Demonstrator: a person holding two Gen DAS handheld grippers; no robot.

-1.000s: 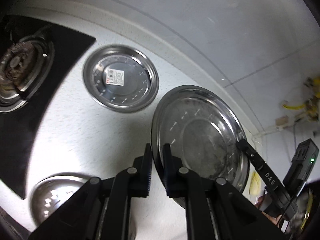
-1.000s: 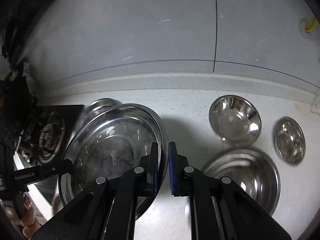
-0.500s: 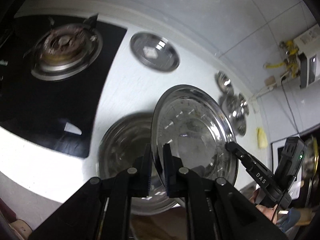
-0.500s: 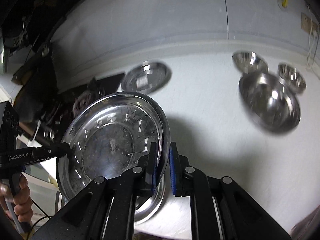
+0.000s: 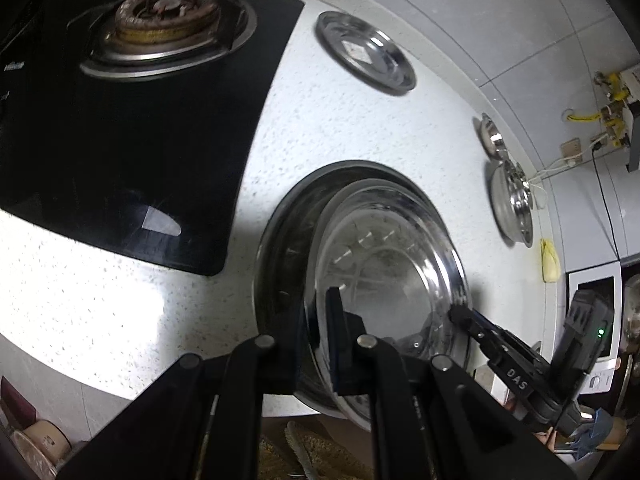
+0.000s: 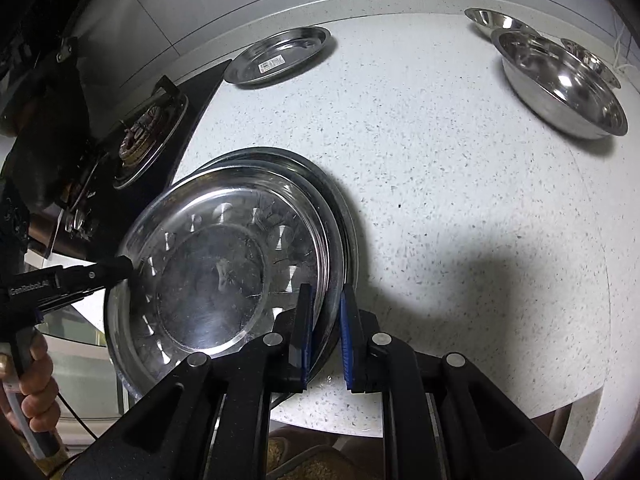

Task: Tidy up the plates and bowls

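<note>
Both grippers, left gripper (image 5: 316, 340) and right gripper (image 6: 324, 336), pinch plate (image 6: 208, 268) rim over lower plate (image 6: 340, 216); uneven release risks clatter, misaligned stack

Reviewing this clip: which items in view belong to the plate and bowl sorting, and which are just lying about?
Part of the job:
- large round steel plate, held at its rim by both grippers
- steel plate beneath it
- small steel plate with a sticker
- wide steel bowl
- two small steel bowls behind it

Lying about:
- black gas hob with burner
- yellow item at the counter's end
</note>
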